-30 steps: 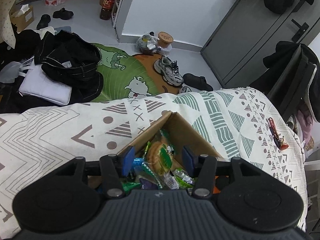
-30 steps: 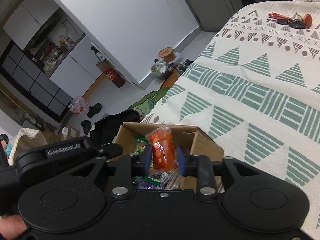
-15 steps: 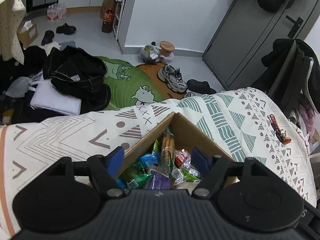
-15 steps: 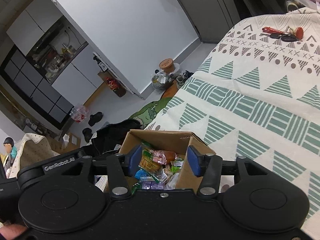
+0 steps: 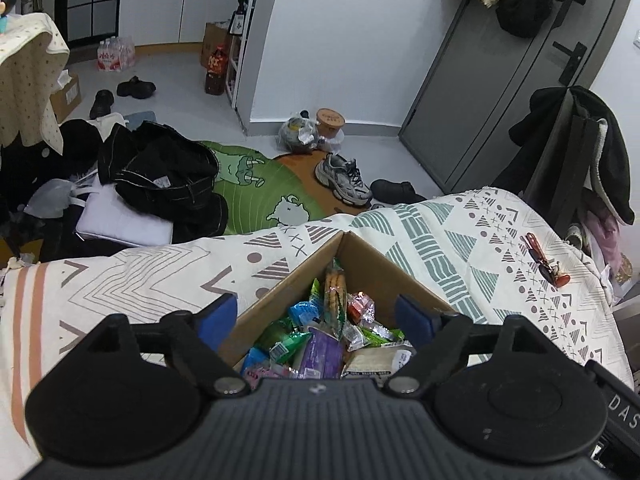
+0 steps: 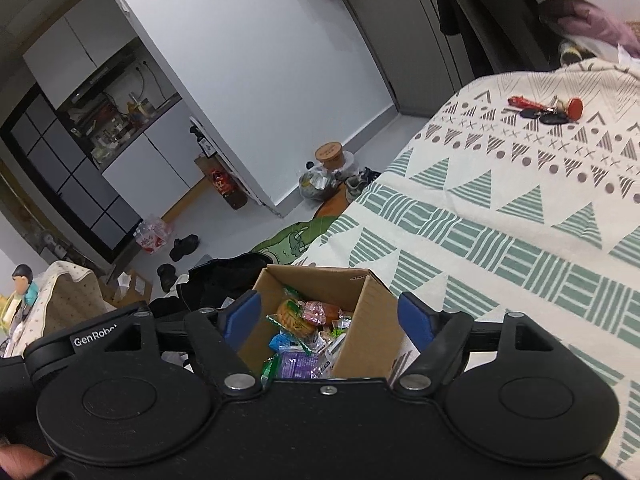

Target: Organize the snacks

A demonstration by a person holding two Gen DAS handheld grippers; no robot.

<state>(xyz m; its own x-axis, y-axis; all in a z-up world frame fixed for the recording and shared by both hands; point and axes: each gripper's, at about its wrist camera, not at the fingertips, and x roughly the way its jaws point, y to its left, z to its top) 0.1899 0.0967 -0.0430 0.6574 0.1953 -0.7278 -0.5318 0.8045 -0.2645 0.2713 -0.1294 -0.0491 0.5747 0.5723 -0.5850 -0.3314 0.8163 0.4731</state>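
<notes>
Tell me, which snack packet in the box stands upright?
The long biscuit packet with green edges, propped upright in the cardboard box's far corner; the others lie flat.

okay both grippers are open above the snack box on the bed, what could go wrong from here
The cardboard box sits on soft bedding, so pressing down could tip it. Its loose snack packets are piled high, so another drop might slide out. The keys farther along the bed could get swept in by mistake.

My left gripper (image 5: pixel 316 320) and right gripper (image 6: pixel 331 316): black ribbed bodies, silver screws behind blue pads (image 6: pixel 412 316), "GenRobot" lettering.
</notes>
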